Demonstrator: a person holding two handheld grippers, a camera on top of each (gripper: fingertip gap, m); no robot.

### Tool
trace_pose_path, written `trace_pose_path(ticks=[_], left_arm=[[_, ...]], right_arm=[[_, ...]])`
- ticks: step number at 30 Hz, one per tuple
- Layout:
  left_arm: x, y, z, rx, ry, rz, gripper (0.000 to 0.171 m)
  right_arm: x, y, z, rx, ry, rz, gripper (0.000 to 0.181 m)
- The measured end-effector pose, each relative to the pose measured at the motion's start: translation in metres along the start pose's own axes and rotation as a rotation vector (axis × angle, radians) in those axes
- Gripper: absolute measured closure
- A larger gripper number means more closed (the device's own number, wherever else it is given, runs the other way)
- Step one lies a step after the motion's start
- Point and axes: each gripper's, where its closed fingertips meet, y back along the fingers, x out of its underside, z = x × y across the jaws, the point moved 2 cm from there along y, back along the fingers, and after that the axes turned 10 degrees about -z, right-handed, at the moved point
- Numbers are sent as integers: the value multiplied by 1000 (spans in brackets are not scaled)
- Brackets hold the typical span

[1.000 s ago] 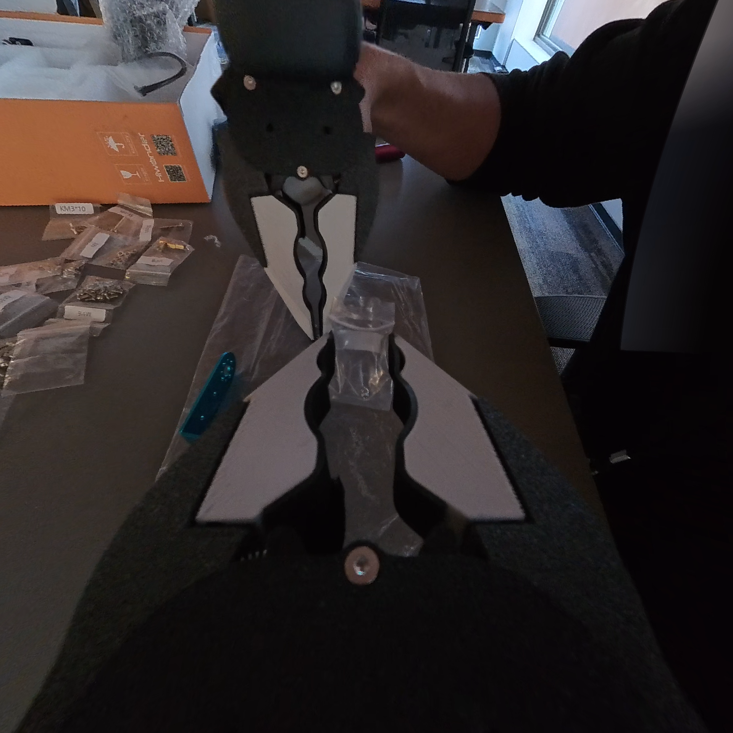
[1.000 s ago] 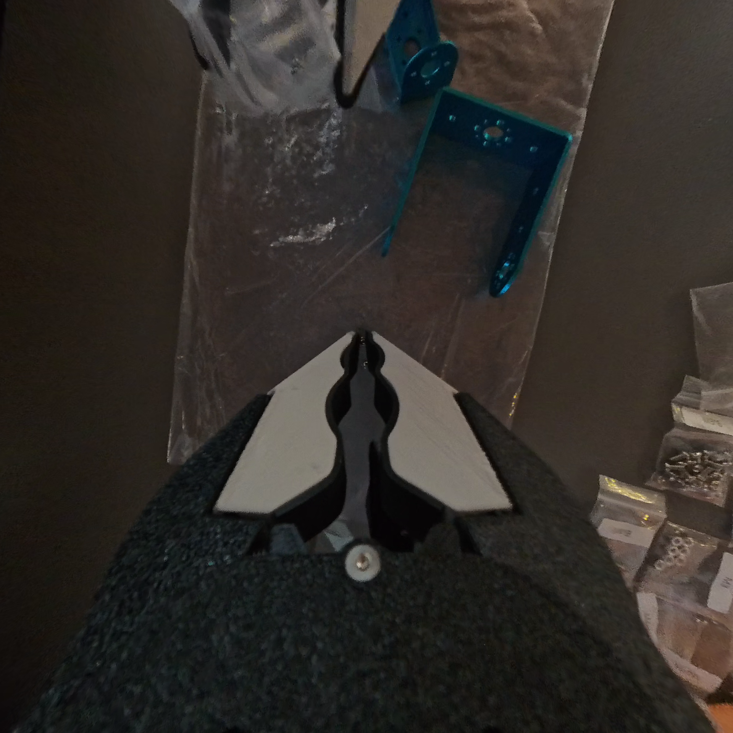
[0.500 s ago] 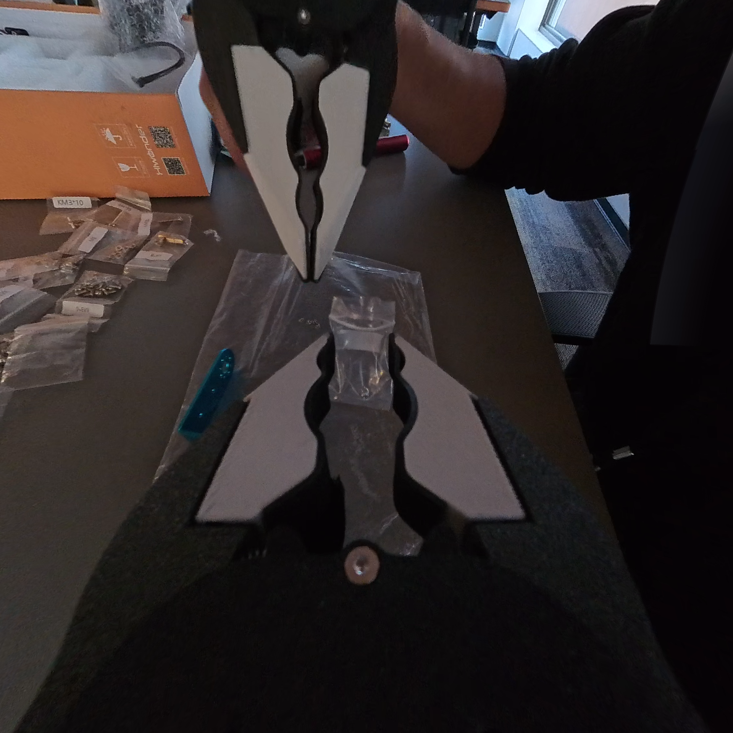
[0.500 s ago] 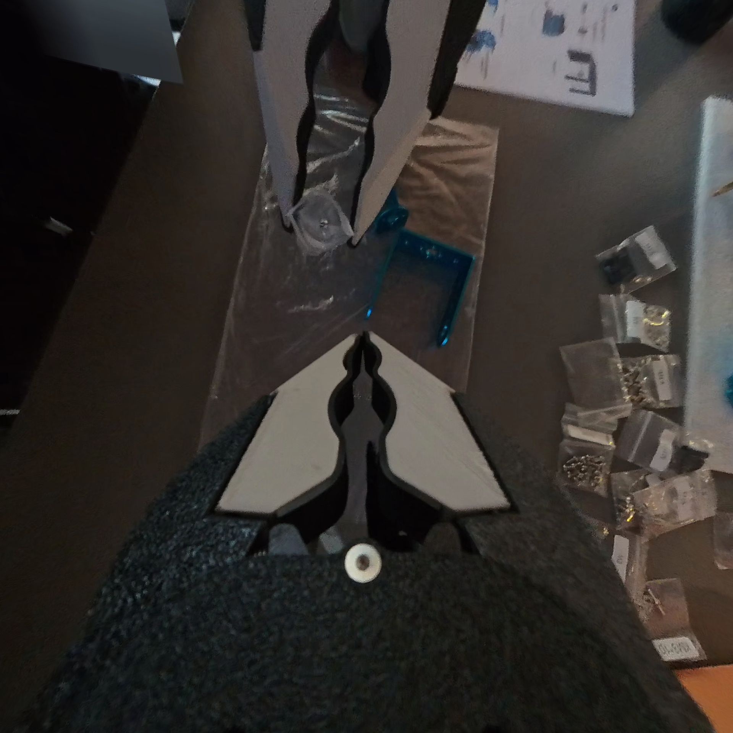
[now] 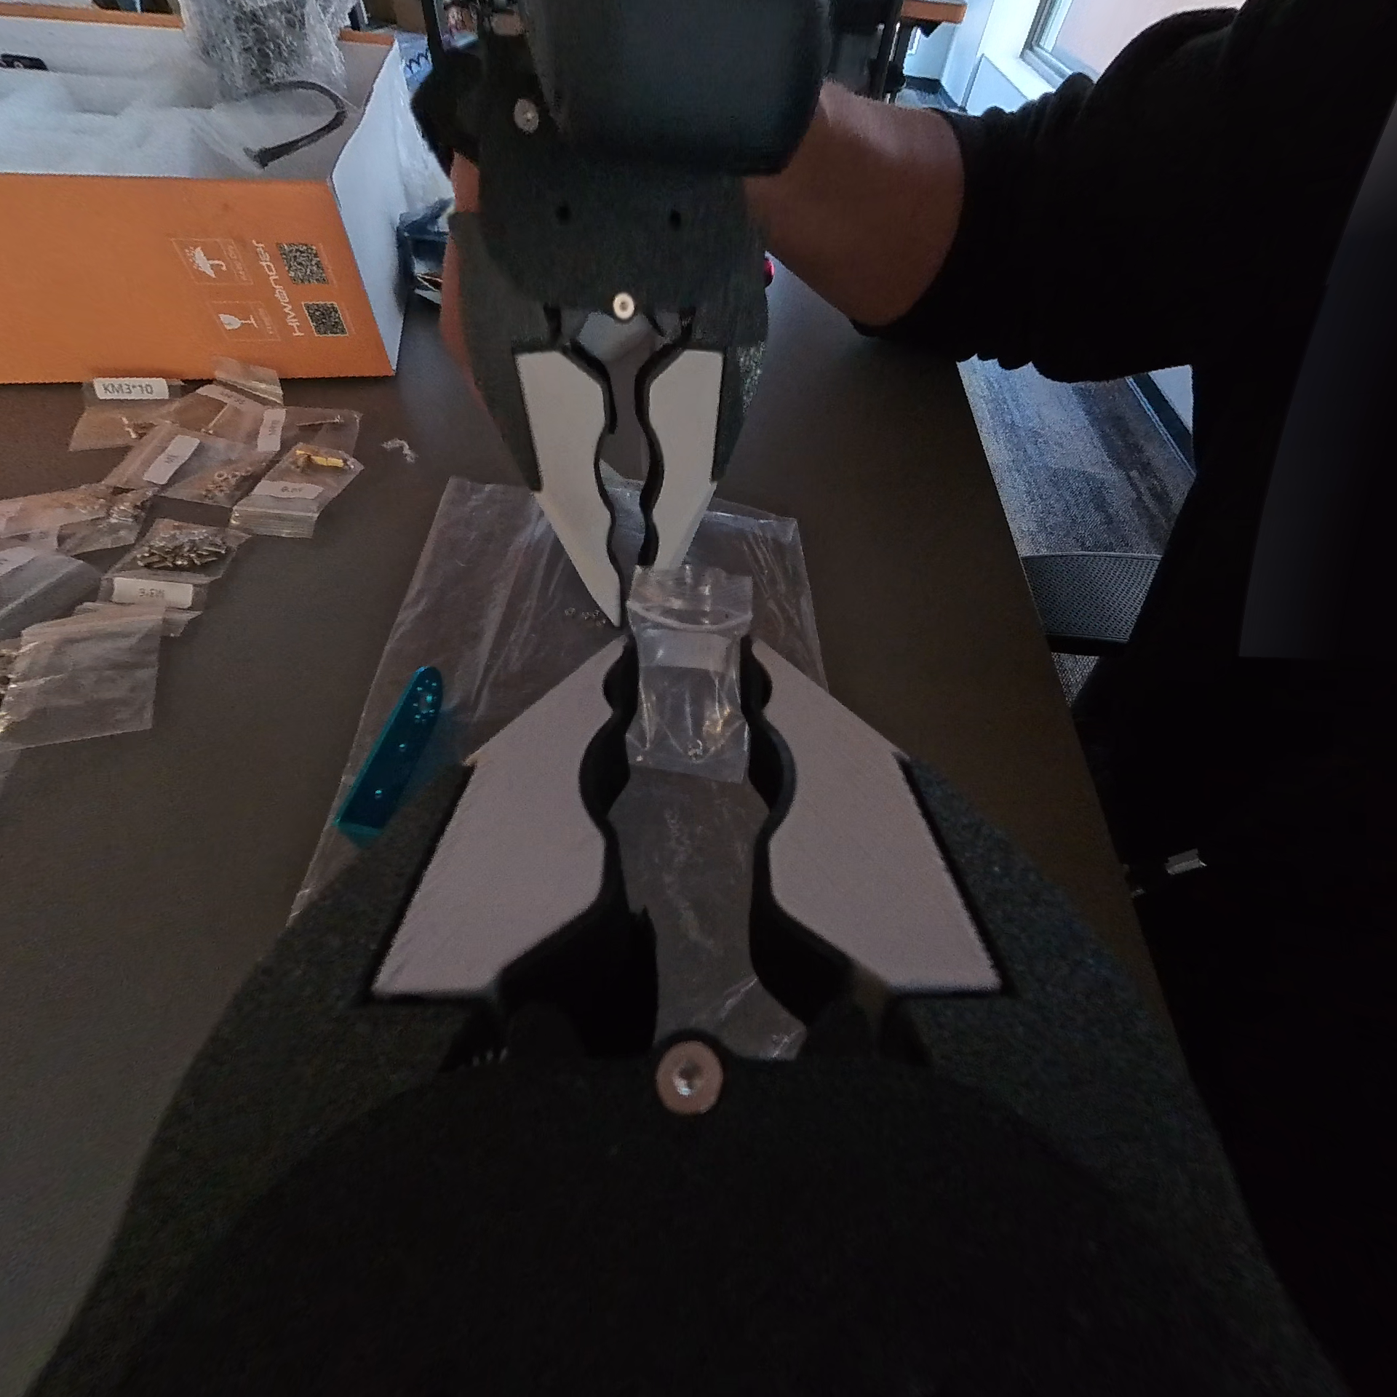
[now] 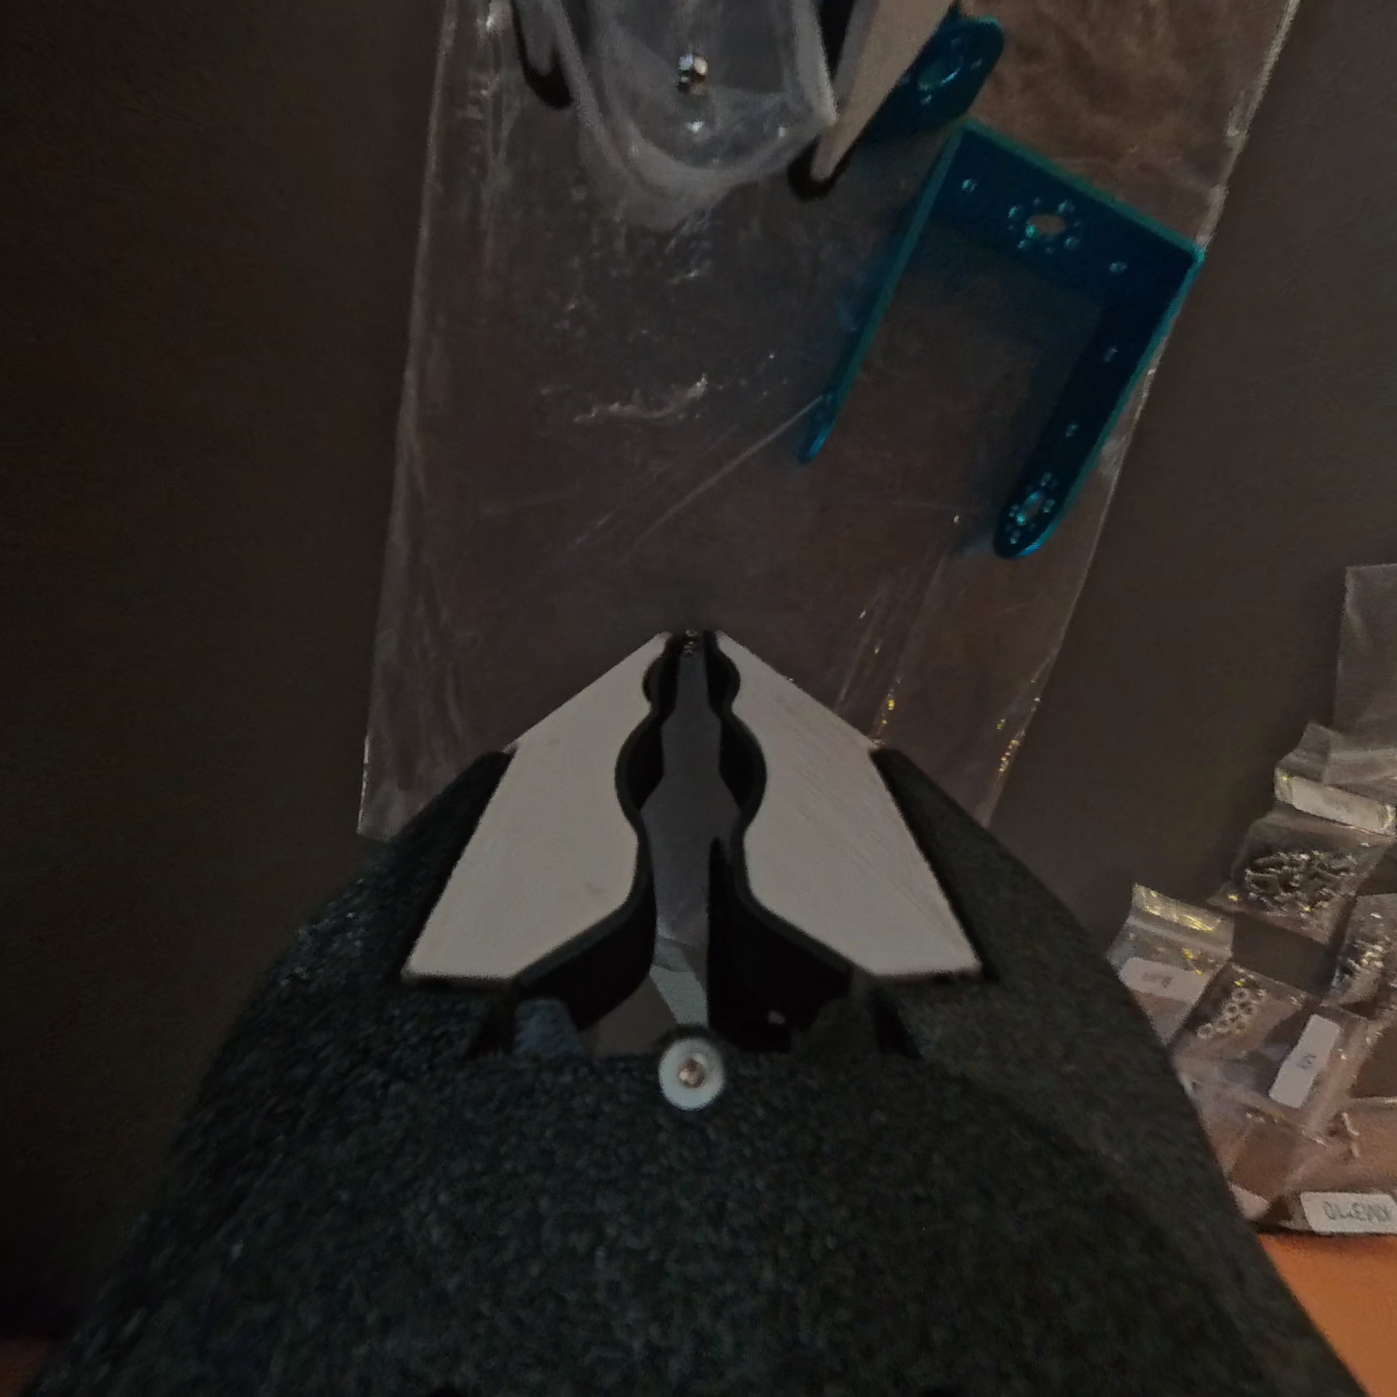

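My left gripper (image 5: 688, 646) is shut on a small clear zip bag (image 5: 688, 703) with a few tiny screws in it. It holds the bag just above a clear plastic sheet (image 5: 514, 574) on the dark table. My right gripper (image 5: 635, 597) points down at the sheet, its tips beside the bag's mouth. In the right wrist view its tips (image 6: 689, 636) are almost closed, with a tiny glinting metal piece between them. The bag (image 6: 680, 144) and left gripper (image 6: 692, 113) show at the top. A blue U-shaped metal bracket (image 6: 1058, 242) lies on the sheet (image 6: 605, 491); it also shows in the left wrist view (image 5: 397, 748).
An open orange box (image 5: 151, 272) stands at the back left. Several small bags of hardware (image 5: 151, 514) lie left of the sheet, also in the right wrist view (image 6: 1300, 945). A person's arm in a black sleeve (image 5: 1096, 189) holds the right gripper. A chair (image 5: 1088, 597) stands past the table's right edge. There is about 10 cm between the tips of the two grippers.
The right gripper rose above the sheet half a second ago and has come back down to it beside the bag's mouth. The left gripper has kept still with the bag.
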Motion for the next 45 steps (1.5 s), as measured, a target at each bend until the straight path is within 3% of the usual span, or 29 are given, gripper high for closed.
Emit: trace_pose_path(ticks=[12, 19, 26, 39, 45], left_arm=[[1, 0, 1, -2, 2, 1, 146], [0, 0, 1, -1, 2, 1, 146], [1, -1, 0, 0, 3, 3, 146], [-1, 0, 1, 0, 3, -3, 146], [-2, 2, 3, -9, 5, -11, 146]], right_arm=[[-1, 0, 1, -25, -20, -29, 181], [-5, 16, -3, 1, -25, -66, 181], [4, 4, -2, 22, -15, 22, 174], [1, 0, 0, -13, -46, 123, 179], [-2, 4, 1, 2, 14, 86, 181]])
